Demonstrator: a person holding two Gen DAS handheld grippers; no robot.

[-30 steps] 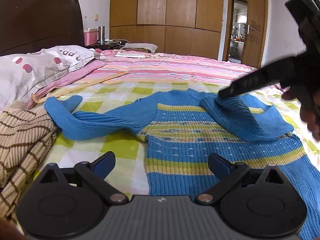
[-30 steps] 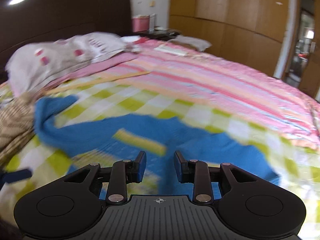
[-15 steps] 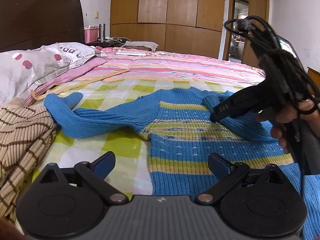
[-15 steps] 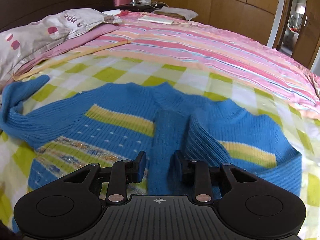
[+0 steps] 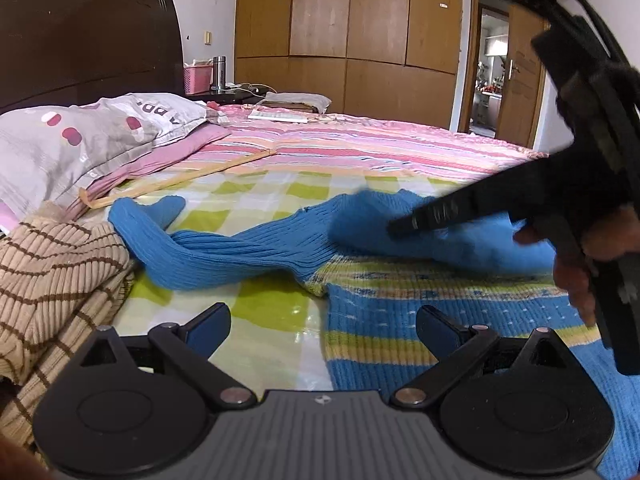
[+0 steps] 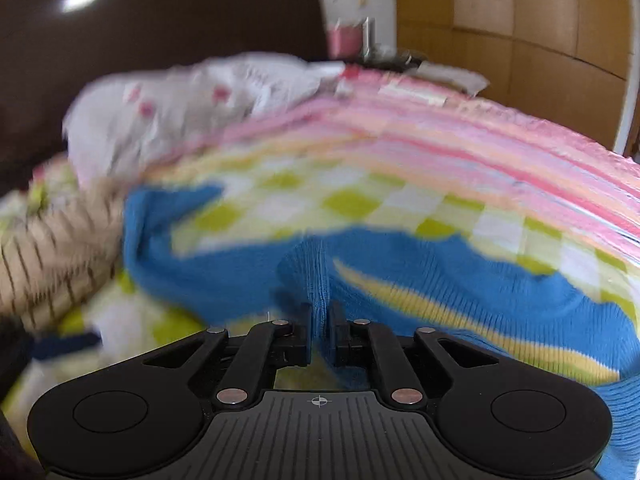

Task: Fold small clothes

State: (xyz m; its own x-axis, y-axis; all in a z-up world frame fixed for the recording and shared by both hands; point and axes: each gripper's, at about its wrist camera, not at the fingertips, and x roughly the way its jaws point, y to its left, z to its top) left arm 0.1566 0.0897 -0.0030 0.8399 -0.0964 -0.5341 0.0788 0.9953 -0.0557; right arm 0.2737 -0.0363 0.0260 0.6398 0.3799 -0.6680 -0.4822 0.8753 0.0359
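A blue knitted sweater with yellow and green stripes lies flat on the checked sheet. Its left sleeve stretches out to the left. My right gripper has its jaws closing, pinching a ridge of the blue knit between its pads. From the left wrist view, the right gripper reaches in from the right over the sweater's chest, held by a hand. My left gripper hovers open and empty above the sweater's near left edge.
A tan sweater with brown stripes is heaped at the left, next to the blue sleeve. A grey pillow and dark headboard lie behind it. Pink striped bedding covers the far bed, before wooden wardrobes.
The right gripper's jaws went from slightly apart to pinched on a fold of blue knit. It swung left across the sweater, blurring its view. The left gripper stayed open and nearly still.
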